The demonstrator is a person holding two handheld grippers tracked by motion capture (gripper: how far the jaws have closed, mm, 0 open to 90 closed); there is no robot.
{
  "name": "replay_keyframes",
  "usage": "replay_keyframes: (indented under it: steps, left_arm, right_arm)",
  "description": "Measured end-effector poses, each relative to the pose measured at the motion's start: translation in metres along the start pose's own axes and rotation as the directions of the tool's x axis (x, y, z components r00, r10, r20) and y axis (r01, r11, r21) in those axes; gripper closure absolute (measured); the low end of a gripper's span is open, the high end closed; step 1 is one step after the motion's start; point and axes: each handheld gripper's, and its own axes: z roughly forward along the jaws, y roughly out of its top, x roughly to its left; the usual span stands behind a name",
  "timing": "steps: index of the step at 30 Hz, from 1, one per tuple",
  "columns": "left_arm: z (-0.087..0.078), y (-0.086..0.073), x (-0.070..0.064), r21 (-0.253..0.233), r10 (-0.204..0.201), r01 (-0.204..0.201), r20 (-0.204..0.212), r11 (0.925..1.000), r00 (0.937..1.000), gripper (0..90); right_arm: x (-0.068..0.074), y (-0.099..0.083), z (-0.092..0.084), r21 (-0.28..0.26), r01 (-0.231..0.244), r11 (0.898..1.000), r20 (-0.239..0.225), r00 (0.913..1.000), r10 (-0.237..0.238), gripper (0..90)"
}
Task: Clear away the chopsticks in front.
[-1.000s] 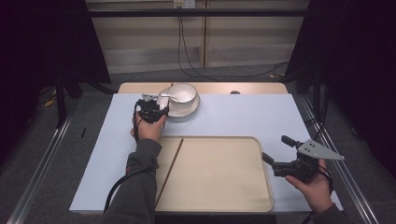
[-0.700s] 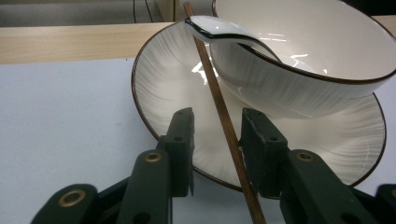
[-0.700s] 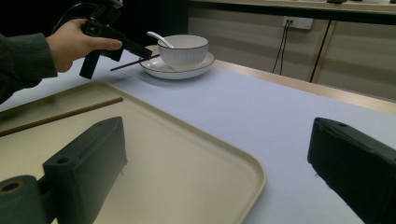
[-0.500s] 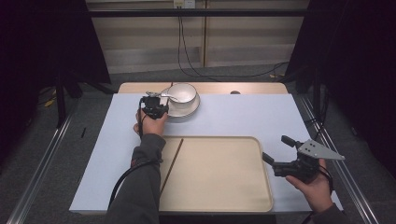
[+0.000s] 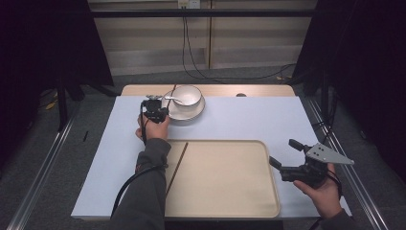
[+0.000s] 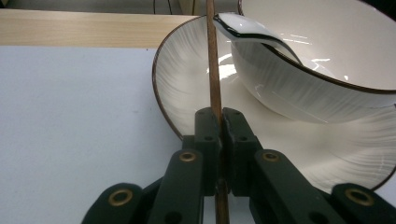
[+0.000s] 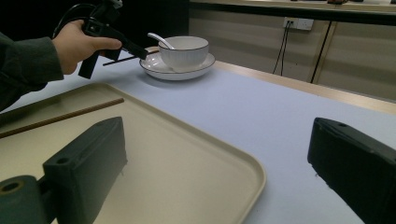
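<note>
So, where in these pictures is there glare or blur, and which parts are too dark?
Left gripper view: bright glare on the bowl and spoon, and the closed gripper on the chopstick looks soft. Right gripper view: its open gripper is blurred, while the bowl and plate are sharp. High view: the table is evenly lit, the surroundings nearly black.

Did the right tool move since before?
No. The right tool sits at the same spot beside the tray's right edge, jaws open.
</note>
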Motion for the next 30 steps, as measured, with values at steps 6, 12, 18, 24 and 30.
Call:
replay_keyframes:
  steps: [6,12,18,24,30]
  left_arm:
    - [-0.019,-0.005,0.002,-0.032,-0.041,0.042,0.014,0.9986,0.9991,85.7]
    - [-0.037,-0.016,0.008,-0.037,-0.095,0.096,0.021,0.9947,0.9953,85.7]
    - [-0.057,-0.028,0.01,-0.057,-0.128,0.13,0.043,0.9898,0.9908,85.7]
    - [-0.076,-0.037,0.011,-0.067,-0.143,0.147,0.06,0.9869,0.9879,85.7]
    - [-0.098,-0.045,0.008,-0.094,-0.151,0.157,0.068,0.9831,0.9862,85.7]
  right_arm:
    - [0.0,0.0,0.0,0.002,0.009,1.0,0.001,1.0,-0.009,4.1]
    - [0.0,0.0,0.0,0.008,0.008,1.0,-0.005,1.0,-0.008,4.1]
    - [0.0,0.0,0.001,0.01,0.015,1.0,-0.004,0.9999,-0.015,4.1]
    - [0.001,0.0,0.001,0.011,0.02,1.0,0.003,0.9998,-0.02,4.1]
    - [0.002,-0.001,0.002,0.017,0.017,1.0,-0.004,0.9999,-0.016,4.0]
